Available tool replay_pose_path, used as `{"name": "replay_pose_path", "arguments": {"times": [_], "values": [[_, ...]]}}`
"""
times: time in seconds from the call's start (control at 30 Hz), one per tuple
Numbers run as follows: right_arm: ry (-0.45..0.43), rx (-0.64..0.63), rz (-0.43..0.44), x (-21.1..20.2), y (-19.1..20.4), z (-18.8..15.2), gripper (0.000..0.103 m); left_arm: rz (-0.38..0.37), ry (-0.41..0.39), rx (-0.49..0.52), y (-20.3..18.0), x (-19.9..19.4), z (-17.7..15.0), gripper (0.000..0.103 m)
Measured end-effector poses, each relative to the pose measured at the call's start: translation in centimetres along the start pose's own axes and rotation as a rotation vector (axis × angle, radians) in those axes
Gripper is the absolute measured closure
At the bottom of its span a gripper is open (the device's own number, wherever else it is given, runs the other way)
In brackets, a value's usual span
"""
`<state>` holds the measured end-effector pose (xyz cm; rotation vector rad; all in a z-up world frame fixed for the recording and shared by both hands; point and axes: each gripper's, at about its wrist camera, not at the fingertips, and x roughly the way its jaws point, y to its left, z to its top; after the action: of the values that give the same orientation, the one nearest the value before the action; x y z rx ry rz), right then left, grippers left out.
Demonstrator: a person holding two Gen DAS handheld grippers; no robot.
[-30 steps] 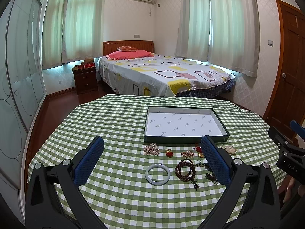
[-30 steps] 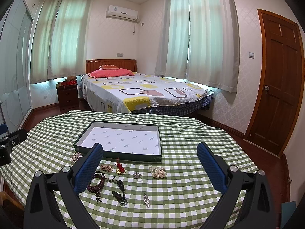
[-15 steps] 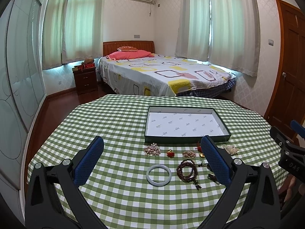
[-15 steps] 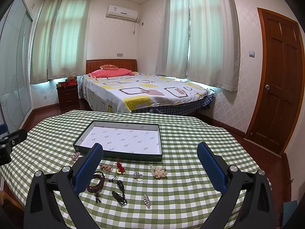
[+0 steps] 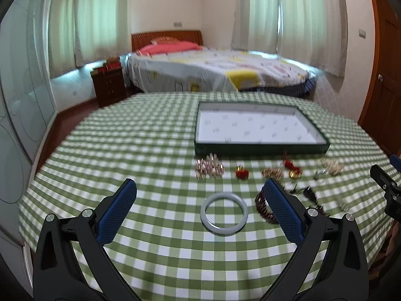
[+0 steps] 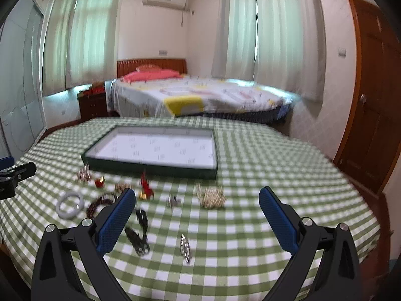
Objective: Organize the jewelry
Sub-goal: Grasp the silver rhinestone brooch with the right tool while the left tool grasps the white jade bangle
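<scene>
Nearest to us, the left tool [image 5: 199, 195] and the right tool [image 6: 197, 204] both stand with their blue fingers wide apart and hold nothing. Compared with half a second ago, both have tipped downward and come closer to the table [image 5: 155, 135], and the pictures are now blurred from this motion. We judge that the first pick-up is starting.

Between the left fingers lies the pale bangle [image 5: 224, 210], and the dark bead bracelet [image 5: 263, 204] is partly hidden behind the right finger. In the right view a small silver piece [image 6: 186, 247] lies between the fingers, with a black cord pendant [image 6: 139, 235] just beside the left finger. Farther away a row of small brooches and red charms, such as the gold brooch [image 6: 210, 195], lies before the green tray [image 5: 262, 148]. The tray holds no jewelry yet.

The tray lining carries a repeated small printed mark, which is too blurred to read.
</scene>
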<state>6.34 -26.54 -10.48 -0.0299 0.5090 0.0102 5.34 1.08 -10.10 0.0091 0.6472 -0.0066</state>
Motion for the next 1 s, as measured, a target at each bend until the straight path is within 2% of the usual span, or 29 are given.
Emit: {"name": "replay_pose_path", "arguments": {"times": [0.13,0.43,0.47,0.5,0.57,0.67,0.9,1.0], "values": [[0.053,-0.014,0.021,1.9,0.0,-1.5,0.007,-0.024,0.049,-0.007,0.0,2.6,-1.1,0.004],[0.134,0.021,0.059,5.1,-1.0,-4.3,0.01,-0.003,0.056,0.052,-1.4,5.8,-2.6,0.004],[0.142,0.025,0.061,5.3,-1.2,-4.5,0.015,-0.002,0.062,0.061,-1.6,6.1,-2.7,0.004],[0.147,0.028,0.063,5.4,-1.3,-4.7,0.03,-0.005,0.069,0.064,-1.7,6.3,-2.9,0.005],[0.165,0.033,0.063,5.9,-1.4,-5.0,0.043,-0.009,0.077,0.059,-1.7,6.7,-3.0,0.005],[0.183,0.052,0.085,6.3,-1.7,-5.4,0.045,-0.019,0.078,0.049,-1.6,6.9,-3.0,0.005],[0.206,0.011,0.13,6.4,-1.0,-5.8,0.065,-0.023,0.105,0.045,-1.6,7.8,-3.2,0.005],[0.207,0.002,0.127,6.2,-0.8,-6.0,0.07,-0.027,0.126,0.043,-1.6,8.3,-3.2,0.005]]}}
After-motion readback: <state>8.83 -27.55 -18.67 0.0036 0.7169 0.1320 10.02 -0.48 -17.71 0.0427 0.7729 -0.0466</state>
